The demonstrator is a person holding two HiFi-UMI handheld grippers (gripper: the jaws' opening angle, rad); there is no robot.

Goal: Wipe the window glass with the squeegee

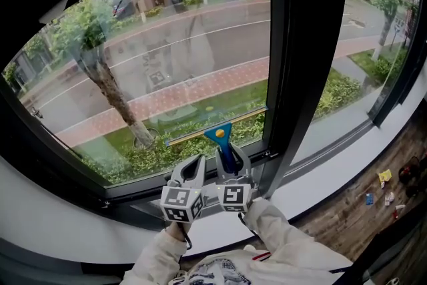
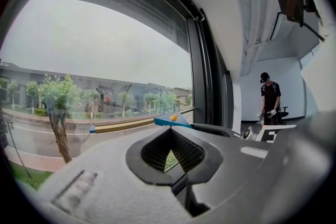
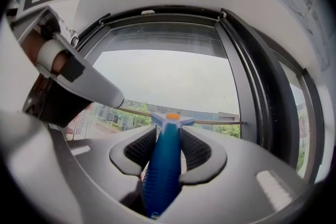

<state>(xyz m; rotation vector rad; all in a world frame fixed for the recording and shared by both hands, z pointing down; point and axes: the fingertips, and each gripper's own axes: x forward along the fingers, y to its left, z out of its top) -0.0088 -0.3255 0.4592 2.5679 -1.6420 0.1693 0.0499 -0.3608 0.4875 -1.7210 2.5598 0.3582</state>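
Evidently the left gripper [image 2: 169,150] is only standing by. Its jaws are drawn together with nothing between them, leaving just a small diamond-shaped gap through which greenery outside shows. It hangs just beside its partner, low in front of the window glass [image 1: 167,57]. A place that near looks like readiness to steady the tool, not a share in the grip.

Just right of those jaws and ahead of them is the squeegee [image 1: 222,138]. Its long blade [image 1: 200,131] lies across the pane near the lower frame [image 1: 147,183], tilted so that its right end sits higher than its left. It appears to rest against the glass, though contact cannot be confirmed.

The blue handle [image 3: 161,170] runs back from the blade straight into the right gripper [image 3: 167,150], whose jaws are clamped on it from both sides. Holding the handle along the jaws' own line puts the blade square ahead, so one move of the wrist would carry the whole edge over the pane.

Right of these jaws stands the dark upright frame post [image 1: 293,63], which bounds any stroke on that side. Judging by the blade's low place, the pass is near its bottom end.
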